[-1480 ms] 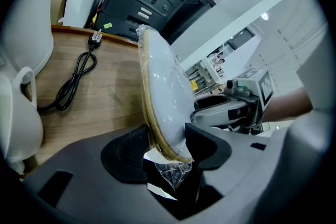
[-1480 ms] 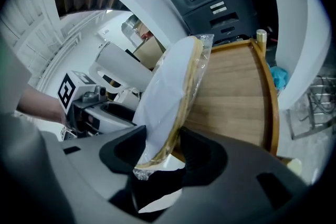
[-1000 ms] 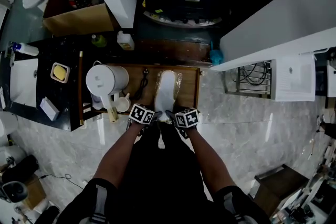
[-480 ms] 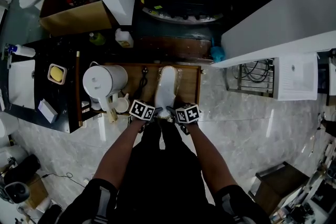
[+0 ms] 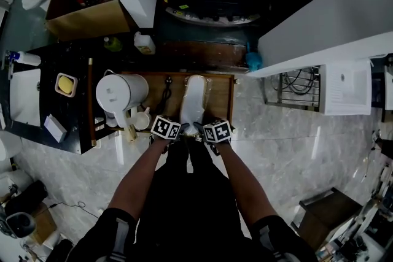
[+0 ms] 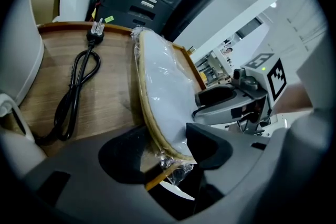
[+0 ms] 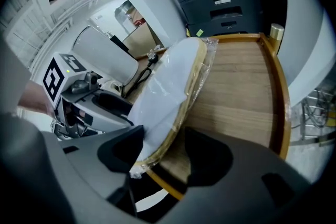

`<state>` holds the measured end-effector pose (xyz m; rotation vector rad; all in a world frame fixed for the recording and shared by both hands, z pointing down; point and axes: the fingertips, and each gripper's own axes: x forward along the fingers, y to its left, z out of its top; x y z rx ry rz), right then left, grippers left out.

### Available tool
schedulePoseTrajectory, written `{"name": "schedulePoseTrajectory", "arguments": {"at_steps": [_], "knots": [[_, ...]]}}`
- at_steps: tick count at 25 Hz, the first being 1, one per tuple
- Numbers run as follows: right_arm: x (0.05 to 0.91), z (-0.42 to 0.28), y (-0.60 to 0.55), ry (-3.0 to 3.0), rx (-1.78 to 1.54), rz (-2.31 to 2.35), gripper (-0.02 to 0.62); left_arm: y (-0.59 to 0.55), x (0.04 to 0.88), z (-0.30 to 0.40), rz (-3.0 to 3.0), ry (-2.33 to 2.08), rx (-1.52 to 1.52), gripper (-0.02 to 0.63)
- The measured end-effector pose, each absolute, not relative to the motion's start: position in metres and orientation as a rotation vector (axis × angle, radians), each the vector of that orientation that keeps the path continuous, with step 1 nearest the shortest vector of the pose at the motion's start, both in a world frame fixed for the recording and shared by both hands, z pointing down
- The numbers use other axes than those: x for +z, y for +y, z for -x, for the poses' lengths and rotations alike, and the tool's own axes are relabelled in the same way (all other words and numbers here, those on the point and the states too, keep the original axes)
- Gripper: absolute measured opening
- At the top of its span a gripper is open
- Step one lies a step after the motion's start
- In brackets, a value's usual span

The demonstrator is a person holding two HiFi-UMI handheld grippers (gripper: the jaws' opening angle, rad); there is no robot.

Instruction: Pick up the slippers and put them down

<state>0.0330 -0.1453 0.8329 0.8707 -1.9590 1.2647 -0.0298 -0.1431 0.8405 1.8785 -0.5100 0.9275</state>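
The white slippers with straw-coloured rims, sealed in clear crinkly film (image 5: 193,101), lie lengthwise on the brown wooden tray with a raised rim (image 7: 239,86). Their near end sticks out over the tray's front edge, between the two grippers. The step in hand looks like the release after setting down.

The right tongs (image 7: 163,152) are opening. The slippers' near end stands between the jaws, with bare wood showing between the rim and the outer pad, so nothing is clamped on that side. The left tongs (image 6: 168,152) appear closed on the same end, both pads against the film and rim. The view there is dark, so this is likely rather than certain.

To finish well:
- Let the package settle flat on the wood before the left side lets go, or the overhanging end may tip off the front rim.
- Open wide enough that the loose film tail under the jaws does not snag on a pad.
- Draw both grippers back along the slippers' own line, not sideways.
- Watch the left side, where the black power cable with its plug (image 6: 79,76) and the white kettle (image 5: 120,92) sit near.
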Motion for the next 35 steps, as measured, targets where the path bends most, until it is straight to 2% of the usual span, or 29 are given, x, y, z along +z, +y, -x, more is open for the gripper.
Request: {"name": "schedulePoseTrajectory", "arguments": {"at_steps": [16, 18, 20, 23, 26, 29, 32, 35], "knots": [[0.780, -0.056, -0.143, -2.116, 1.211, -1.083, 0.235, -0.150, 0.788, 0.048, -1.978, -0.636, 0.711, 0.252], [0.770, -0.057, -0.140, -2.153, 1.223, -1.080, 0.203, -0.148, 0.776, 0.047, -1.994, -0.629, 0.684, 0.252], [0.758, -0.058, -0.133, -2.197, 1.248, -1.046, 0.090, -0.143, 0.763, 0.042, -2.004, -0.610, 0.636, 0.250], [0.737, -0.058, -0.123, -2.274, 1.269, -1.008, 0.020, -0.136, 0.744, 0.041, -2.039, -0.597, 0.581, 0.248], [0.714, -0.059, -0.119, -2.350, 1.244, -1.003, 0.011, -0.128, 0.724, 0.042, -2.085, -0.598, 0.537, 0.187], [0.688, -0.058, -0.116, -2.430, 1.192, -0.983, 0.009, -0.121, 0.699, 0.042, -2.126, -0.595, 0.453, 0.061], [0.669, -0.054, -0.108, -2.464, 1.117, -0.942, 0.009, -0.109, 0.674, 0.039, -2.133, -0.570, 0.337, 0.023], [0.650, -0.050, -0.102, -2.500, 1.086, -0.926, 0.009, -0.105, 0.652, 0.037, -2.147, -0.581, 0.269, 0.012]]}}
